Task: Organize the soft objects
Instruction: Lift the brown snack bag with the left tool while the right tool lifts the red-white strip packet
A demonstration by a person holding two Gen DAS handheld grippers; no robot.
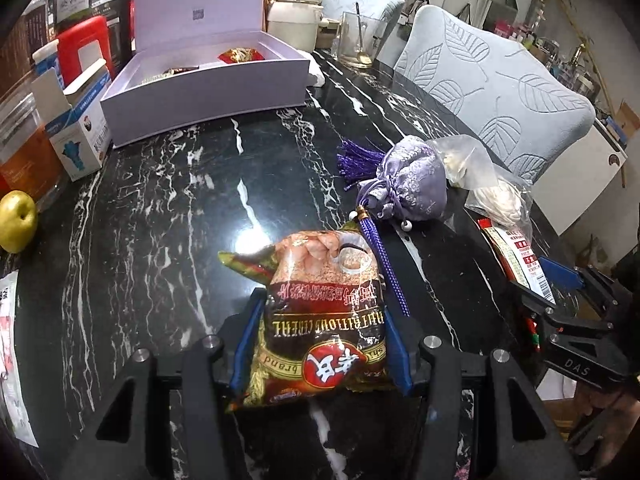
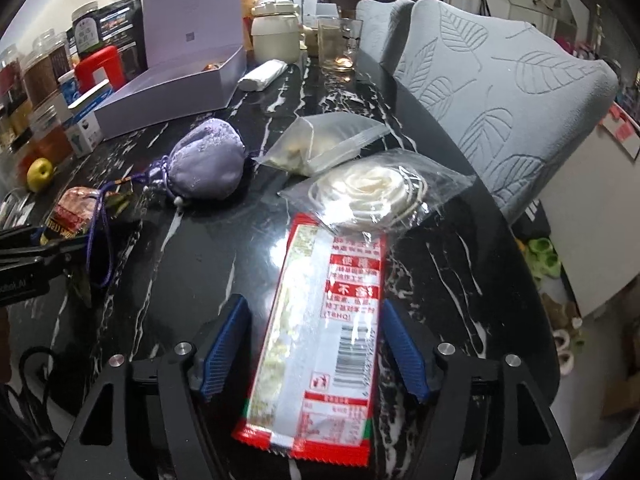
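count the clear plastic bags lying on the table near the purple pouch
2. A frosted bag lies just right of the purple pouch, toward the chair. A clear bag with a coiled white cord lies nearer the camera, overlapping the red packet's far end. Others may be hidden.

A: Layout on the table point(image 1: 168, 208)?
B: Open box point(image 1: 208, 92) at the far left. Cereal packet point(image 1: 320, 312) nearest, between the left gripper point(image 1: 320, 354) fingers. Drawstring pouch point(image 1: 408, 184) just beyond it, its cord lying over the packet.
A: Right side?
B: Two plastic bags point(image 2: 360, 176) right of the pouch, one behind the other. Long sachet point(image 2: 324, 328) in front of them, between the right gripper point(image 2: 316, 354) fingers, far end touching the nearer bag. Chair point(image 2: 512, 92) beyond the table's right edge.
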